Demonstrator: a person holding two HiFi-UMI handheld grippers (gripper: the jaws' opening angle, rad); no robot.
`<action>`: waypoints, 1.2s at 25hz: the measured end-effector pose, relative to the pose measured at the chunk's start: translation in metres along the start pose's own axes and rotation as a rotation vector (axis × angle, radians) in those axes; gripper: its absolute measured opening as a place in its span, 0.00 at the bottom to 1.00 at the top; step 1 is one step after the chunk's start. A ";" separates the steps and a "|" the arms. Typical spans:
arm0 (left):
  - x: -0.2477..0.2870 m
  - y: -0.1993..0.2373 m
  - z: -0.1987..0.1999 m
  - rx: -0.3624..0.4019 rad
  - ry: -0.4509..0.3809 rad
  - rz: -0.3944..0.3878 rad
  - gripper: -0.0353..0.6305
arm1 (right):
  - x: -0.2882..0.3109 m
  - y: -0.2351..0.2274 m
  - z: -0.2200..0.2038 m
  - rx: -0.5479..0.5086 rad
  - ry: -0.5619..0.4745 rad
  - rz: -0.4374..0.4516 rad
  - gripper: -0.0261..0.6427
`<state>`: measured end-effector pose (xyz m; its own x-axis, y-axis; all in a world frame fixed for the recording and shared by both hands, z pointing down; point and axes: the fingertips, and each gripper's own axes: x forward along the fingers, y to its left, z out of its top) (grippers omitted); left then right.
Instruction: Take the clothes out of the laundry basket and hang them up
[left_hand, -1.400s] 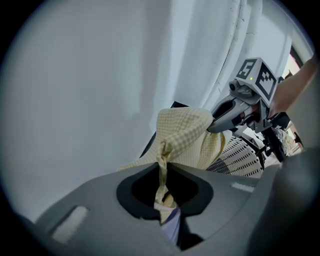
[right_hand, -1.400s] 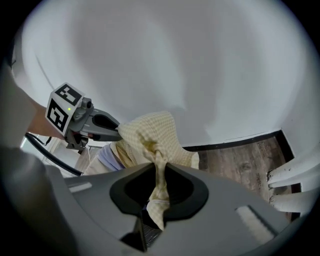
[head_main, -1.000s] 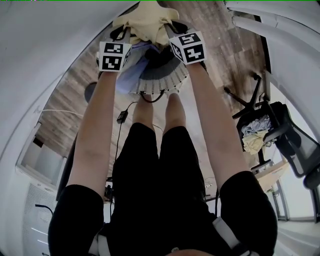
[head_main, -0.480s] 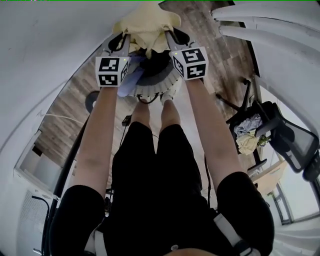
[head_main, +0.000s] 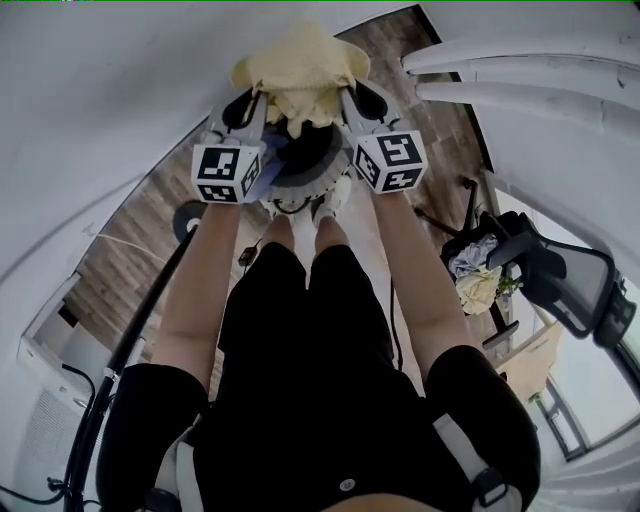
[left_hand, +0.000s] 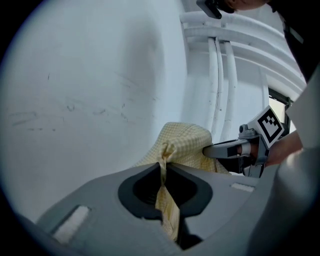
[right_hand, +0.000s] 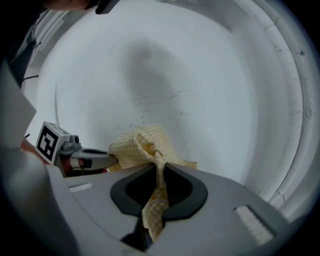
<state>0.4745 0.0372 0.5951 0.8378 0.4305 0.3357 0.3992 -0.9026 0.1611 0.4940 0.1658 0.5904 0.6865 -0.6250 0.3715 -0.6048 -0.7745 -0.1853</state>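
A pale yellow checked garment (head_main: 300, 70) hangs bunched between both grippers, high above the white ribbed laundry basket (head_main: 318, 172), which holds dark and blue clothes. My left gripper (head_main: 258, 100) is shut on the garment's left part and my right gripper (head_main: 345, 98) on its right part. In the left gripper view the cloth (left_hand: 182, 145) is pinched in the jaws (left_hand: 163, 167), and the right gripper (left_hand: 235, 148) shows beyond it. The right gripper view shows the same cloth (right_hand: 142, 142) pinched in its jaws (right_hand: 160, 167), with the left gripper (right_hand: 85, 159) beside it.
A white wall stands close ahead. White rails (head_main: 520, 80) run at the upper right. A black office chair (head_main: 540, 275) with a heap of clothes (head_main: 475, 280) stands to the right. A dark pole (head_main: 150, 310) leans at the left, over a wooden floor (head_main: 130, 240).
Both grippers have risen together with the yellow garment, lifting it farther above the basket. The jaws have stayed shut on the cloth.
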 end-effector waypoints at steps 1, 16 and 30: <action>-0.009 -0.004 0.013 -0.008 -0.021 -0.001 0.08 | -0.008 0.006 0.014 -0.009 -0.016 0.001 0.09; -0.173 -0.065 0.162 -0.027 -0.274 0.139 0.08 | -0.131 0.114 0.160 -0.132 -0.188 0.226 0.09; -0.340 -0.118 0.198 0.052 -0.365 0.461 0.08 | -0.209 0.233 0.206 -0.223 -0.251 0.575 0.09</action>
<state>0.2165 -0.0022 0.2783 0.9995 -0.0260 0.0181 -0.0265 -0.9993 0.0258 0.2926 0.0962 0.2824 0.2867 -0.9571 0.0419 -0.9531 -0.2893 -0.0883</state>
